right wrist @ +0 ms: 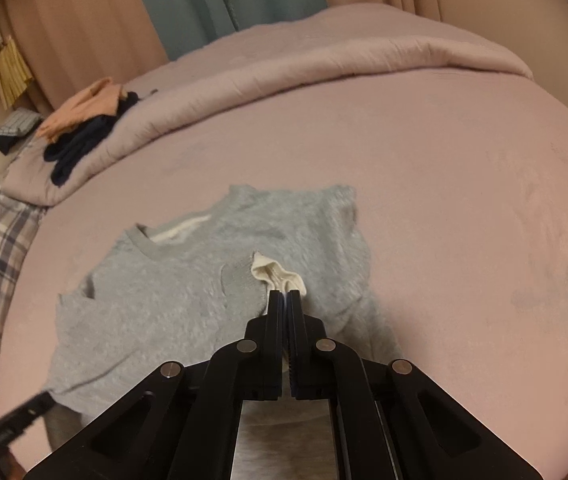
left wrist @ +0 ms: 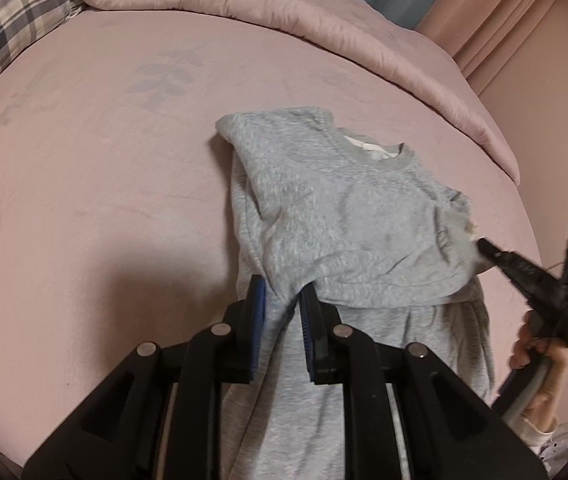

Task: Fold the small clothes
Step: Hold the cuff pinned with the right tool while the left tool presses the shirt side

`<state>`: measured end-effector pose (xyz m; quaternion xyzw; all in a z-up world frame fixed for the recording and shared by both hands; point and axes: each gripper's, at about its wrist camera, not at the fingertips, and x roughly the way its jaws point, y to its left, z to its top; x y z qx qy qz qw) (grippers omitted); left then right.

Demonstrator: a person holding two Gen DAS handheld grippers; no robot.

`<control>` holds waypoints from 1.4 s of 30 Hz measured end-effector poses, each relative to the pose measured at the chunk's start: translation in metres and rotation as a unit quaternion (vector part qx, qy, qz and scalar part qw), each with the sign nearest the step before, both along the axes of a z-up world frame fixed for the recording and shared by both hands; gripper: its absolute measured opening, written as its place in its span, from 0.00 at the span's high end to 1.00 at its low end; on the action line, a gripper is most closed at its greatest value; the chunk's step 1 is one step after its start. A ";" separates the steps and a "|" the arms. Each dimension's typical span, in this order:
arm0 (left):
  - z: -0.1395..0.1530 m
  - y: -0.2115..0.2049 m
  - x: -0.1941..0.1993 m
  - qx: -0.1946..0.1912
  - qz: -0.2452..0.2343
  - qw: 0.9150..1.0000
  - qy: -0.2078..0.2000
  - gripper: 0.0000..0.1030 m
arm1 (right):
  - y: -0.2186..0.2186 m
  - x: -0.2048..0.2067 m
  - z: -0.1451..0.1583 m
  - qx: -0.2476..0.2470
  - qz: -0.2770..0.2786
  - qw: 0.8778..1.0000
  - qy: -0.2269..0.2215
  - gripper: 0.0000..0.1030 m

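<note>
**A:** Where's the sweatshirt (left wrist: pixel 348 216)?

**B:** Flat on the pink bed sheet (left wrist: pixel 84 160), near the middle, collar pointing towards the rolled-up duvet (left wrist: pixel 324 20). One sleeve already lies folded in over the chest, and the lower body trails towards the person.

**A:** So what's the step, by your reckoning?

**B:** Folding it further, I'd say. To do it well, both grips should lift and travel together, keep the cloth taut between them, and lay it down so the edges line up, with no bunching near the collar.

**A:** And the jaws?

**B:** The left gripper (left wrist: pixel 282 312) is part open, with a fold of grey cloth running between its blue pads (left wrist: pixel 258 300). The fabric looks pinched at the tips, but whether it is truly clamped I cannot tell. The right gripper (right wrist: pixel 283 298) is squeezed almost fully together, biting a bunch of cream lining with the grey edge, seemingly at a cuff or side seam.

**A:** Anything around it?

**B:** A pile of dark and peach clothes (right wrist: pixel 84 128) sits on the duvet, well apart from the sweatshirt, beside a plaid pillow (left wrist: pixel 12 32).
</note>
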<state>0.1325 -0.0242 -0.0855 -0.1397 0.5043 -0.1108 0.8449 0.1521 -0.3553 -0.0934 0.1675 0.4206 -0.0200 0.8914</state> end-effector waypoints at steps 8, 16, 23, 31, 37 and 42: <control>0.014 0.006 0.003 -0.021 0.011 1.000 -0.014 0.63 | -0.005 0.006 -0.017 -0.005 0.000 1.000 0.022 0.97; -0.011 -0.011 0.054 0.021 0.012 1.000 -0.011 0.77 | -0.005 0.009 -0.029 -0.015 0.003 0.999 0.038 0.97; -0.050 -0.015 0.078 0.040 0.015 0.999 0.029 0.74 | -0.007 0.011 -0.043 -0.017 0.009 0.998 0.053 0.97; -0.050 -0.014 0.069 0.039 0.020 0.999 0.023 0.72 | 0.001 0.011 -0.045 -0.056 0.012 0.997 0.059 0.97; -0.051 -0.016 0.052 0.047 0.021 0.999 0.017 0.69 | -0.001 0.008 -0.045 -0.065 0.013 0.996 0.056 0.97; -0.052 -0.012 0.043 0.031 0.030 0.999 0.019 0.68 | 0.003 0.011 -0.046 -0.064 0.012 0.996 0.055 0.97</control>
